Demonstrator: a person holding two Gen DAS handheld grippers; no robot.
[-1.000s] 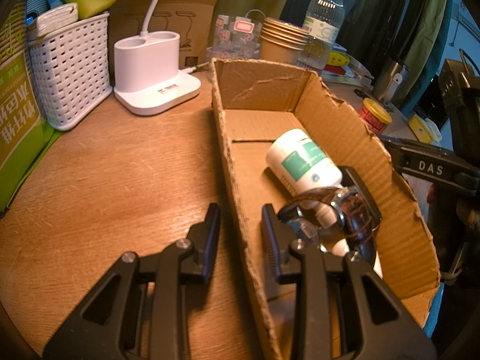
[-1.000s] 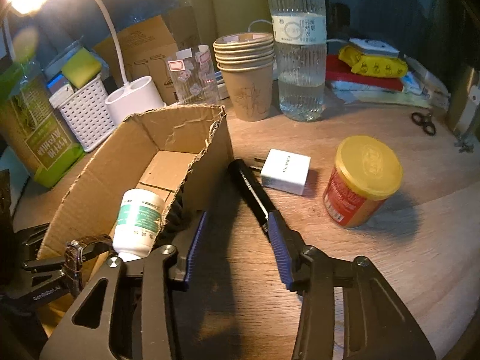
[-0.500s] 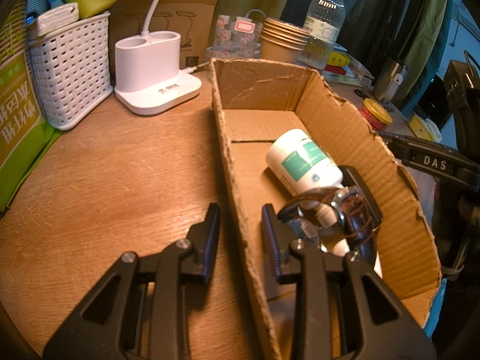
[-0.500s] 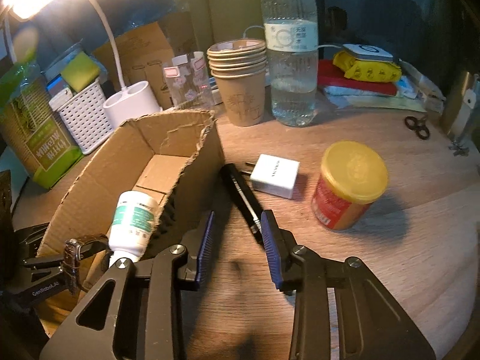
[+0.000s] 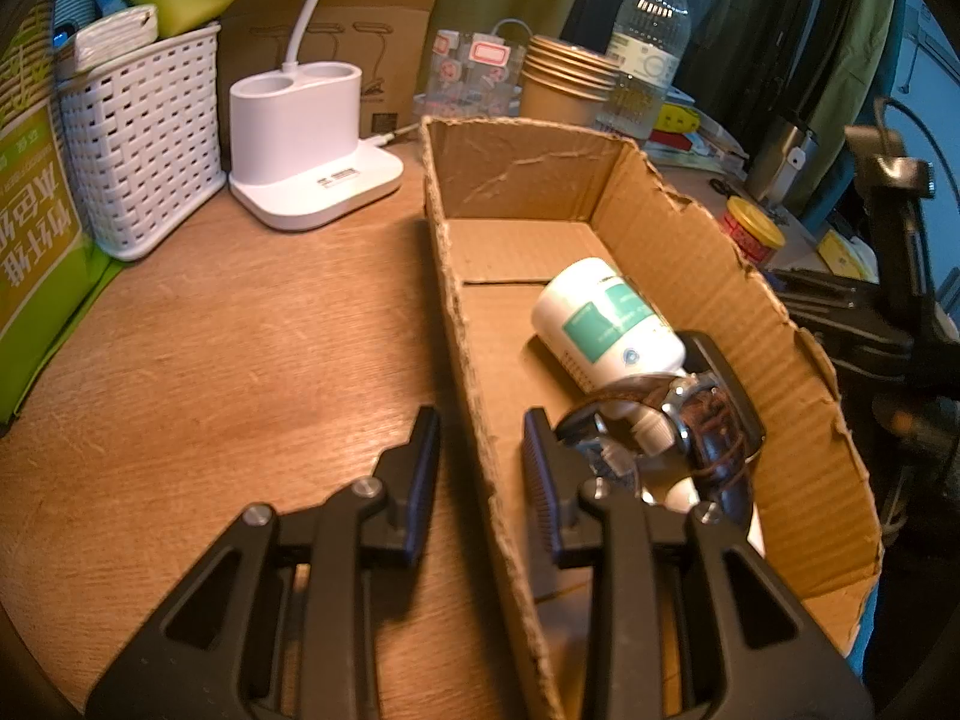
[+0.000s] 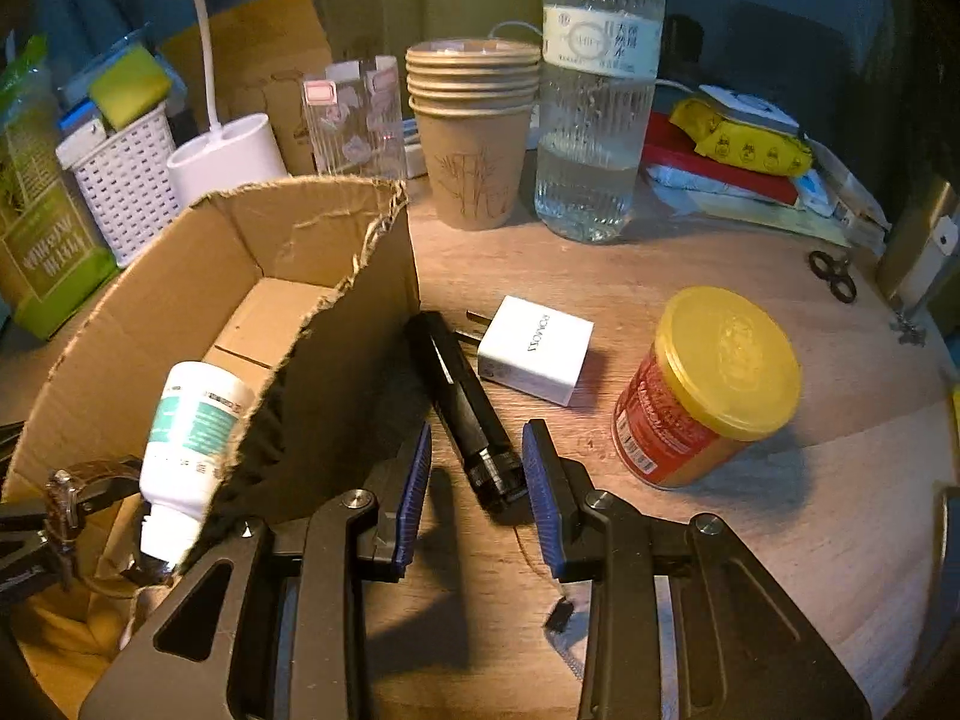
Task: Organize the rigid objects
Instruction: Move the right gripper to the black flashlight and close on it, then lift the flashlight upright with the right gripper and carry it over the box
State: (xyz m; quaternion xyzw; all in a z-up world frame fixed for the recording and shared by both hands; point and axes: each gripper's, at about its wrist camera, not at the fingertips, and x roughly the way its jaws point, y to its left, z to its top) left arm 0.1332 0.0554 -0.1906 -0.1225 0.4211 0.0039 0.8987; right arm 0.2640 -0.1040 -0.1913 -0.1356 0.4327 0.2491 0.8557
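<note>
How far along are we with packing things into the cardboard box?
Done: the white bottle and a wristwatch lie in the cardboard box. In hand: the left tongs straddle its near wall; the right tongs straddle the black flashlight, pads not touching. Left: the flashlight, white charger and yellow-lidded jar.

A torn cardboard box [image 6: 336, 324] holds a white bottle [image 6: 192, 438] on its side and a watch [image 5: 690, 420]. Beside it on the counter [image 6: 660, 276] lie a black flashlight [image 6: 462, 402], a white charger [image 6: 534, 348] and a yellow-lidded jar [image 6: 702, 384].
</note>
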